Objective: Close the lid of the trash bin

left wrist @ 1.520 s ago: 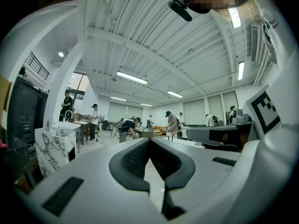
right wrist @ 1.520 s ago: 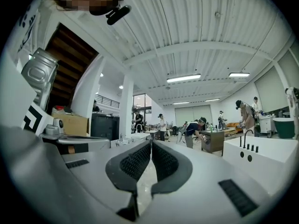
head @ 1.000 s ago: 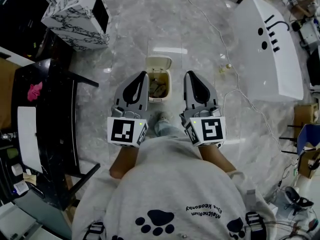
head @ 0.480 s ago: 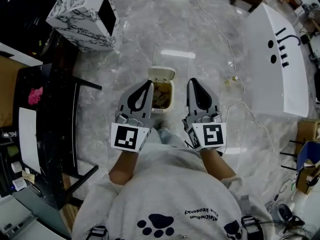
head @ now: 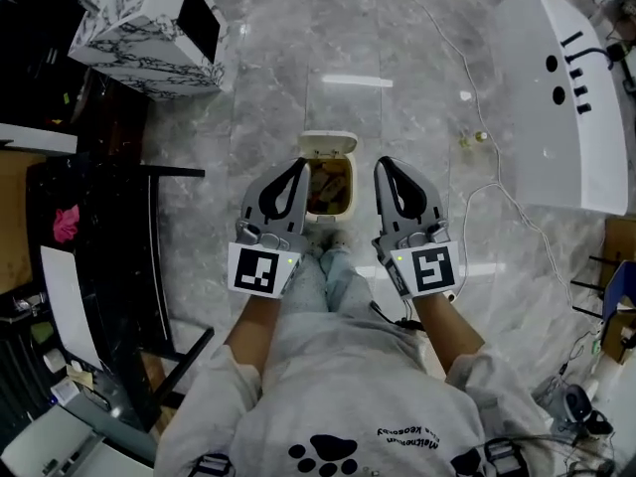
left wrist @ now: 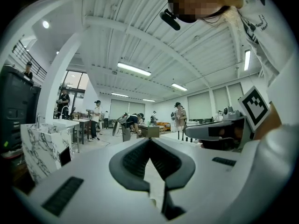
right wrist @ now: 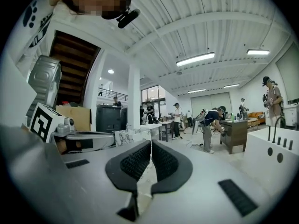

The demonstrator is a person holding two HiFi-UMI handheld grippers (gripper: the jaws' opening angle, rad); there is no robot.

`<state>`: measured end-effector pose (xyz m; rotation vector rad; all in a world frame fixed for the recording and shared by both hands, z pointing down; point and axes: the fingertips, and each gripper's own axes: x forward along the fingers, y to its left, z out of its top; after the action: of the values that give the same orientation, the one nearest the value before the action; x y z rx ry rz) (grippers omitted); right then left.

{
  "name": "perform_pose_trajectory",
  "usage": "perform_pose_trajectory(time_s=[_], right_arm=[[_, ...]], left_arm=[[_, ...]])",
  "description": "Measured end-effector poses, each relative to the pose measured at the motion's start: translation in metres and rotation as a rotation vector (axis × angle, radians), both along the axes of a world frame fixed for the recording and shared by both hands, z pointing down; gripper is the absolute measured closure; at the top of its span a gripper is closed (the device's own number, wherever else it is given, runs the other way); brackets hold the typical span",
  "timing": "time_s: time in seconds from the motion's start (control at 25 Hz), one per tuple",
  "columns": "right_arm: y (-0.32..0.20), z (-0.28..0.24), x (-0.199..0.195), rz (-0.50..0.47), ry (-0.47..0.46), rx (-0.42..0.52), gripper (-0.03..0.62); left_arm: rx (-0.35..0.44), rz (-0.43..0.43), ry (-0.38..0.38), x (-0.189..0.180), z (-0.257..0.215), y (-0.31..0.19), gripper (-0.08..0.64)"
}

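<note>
On grey marble floor (head: 268, 78), dead ahead of the person's knees: small cream trash bin (head: 350, 192), standing open. Lid (head: 328, 145) tipped up and back on the far side. Holds mixed rubbish. Flanked by the two grippers in the head view.

Left gripper (head: 297, 164): held level, pointing forward, its tip overlapping the bin's left edge as seen from above. Jaws pressed together, ribbed pads meeting along one line, nothing pinched between them.

Right gripper (head: 384, 163): held level, pointing forward, just right of the bin and reaching about as far forward as the left. Jaws likewise pressed together, holding nothing.

Surroundings: marble-pattern cabinet (head: 149, 28) at far left, dark opening on one face. White unit (head: 561, 97) with dark holes at far right. Thin cable (head: 467, 87) trailing over the floor between bin and unit. Black table (head: 109, 246) at left, pink item (head: 67, 222) lying on it. Several other people at work in the background of both gripper views.
</note>
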<state>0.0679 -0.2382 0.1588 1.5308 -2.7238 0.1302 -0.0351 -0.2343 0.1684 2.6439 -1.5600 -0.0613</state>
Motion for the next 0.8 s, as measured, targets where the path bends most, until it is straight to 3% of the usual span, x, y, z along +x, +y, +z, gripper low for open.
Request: perform_pose_trajectory(time_s=[0.24,0.8], right_arm=[[-0.028,0.058,-0.009,-0.029,0.009,-0.037,0.560],[-0.067,0.186,-0.025,-0.120,0.093,-0.065,0.560]], left_arm=[[-0.026,0.011,0.003,-0.012,0.055,-0.028,0.541],[-0.080,0.136,-0.054,-0.018,0.190,-0.062,0.540]])
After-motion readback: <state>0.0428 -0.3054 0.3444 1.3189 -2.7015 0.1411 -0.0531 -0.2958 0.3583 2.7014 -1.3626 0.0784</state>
